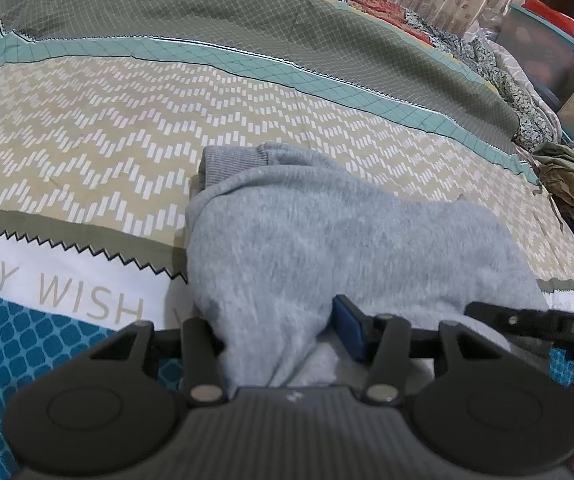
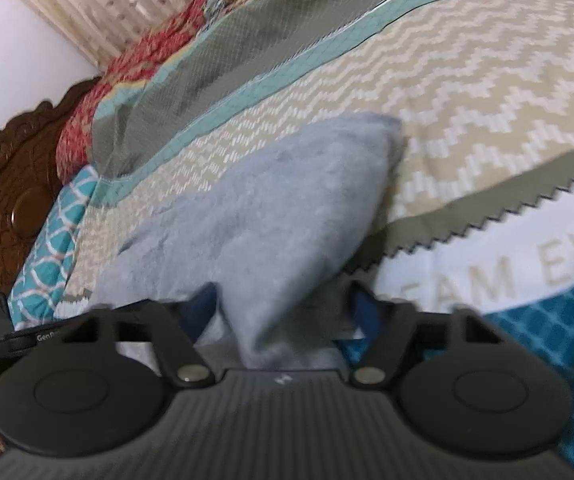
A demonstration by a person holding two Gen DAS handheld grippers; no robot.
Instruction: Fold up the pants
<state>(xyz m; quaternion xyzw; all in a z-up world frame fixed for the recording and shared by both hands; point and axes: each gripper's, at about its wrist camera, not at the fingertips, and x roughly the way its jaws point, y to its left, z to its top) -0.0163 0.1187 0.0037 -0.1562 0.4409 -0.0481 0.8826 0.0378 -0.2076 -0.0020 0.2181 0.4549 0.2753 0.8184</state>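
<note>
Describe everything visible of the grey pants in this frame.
The grey pants are soft, fleecy sweatpants, bunched and partly folded on the patterned bedspread. A ribbed cuff or waistband shows at the far end. The near edge is lifted: the left gripper has cloth bunched between its fingers, and the right gripper likewise holds a fold of fabric.
</note>
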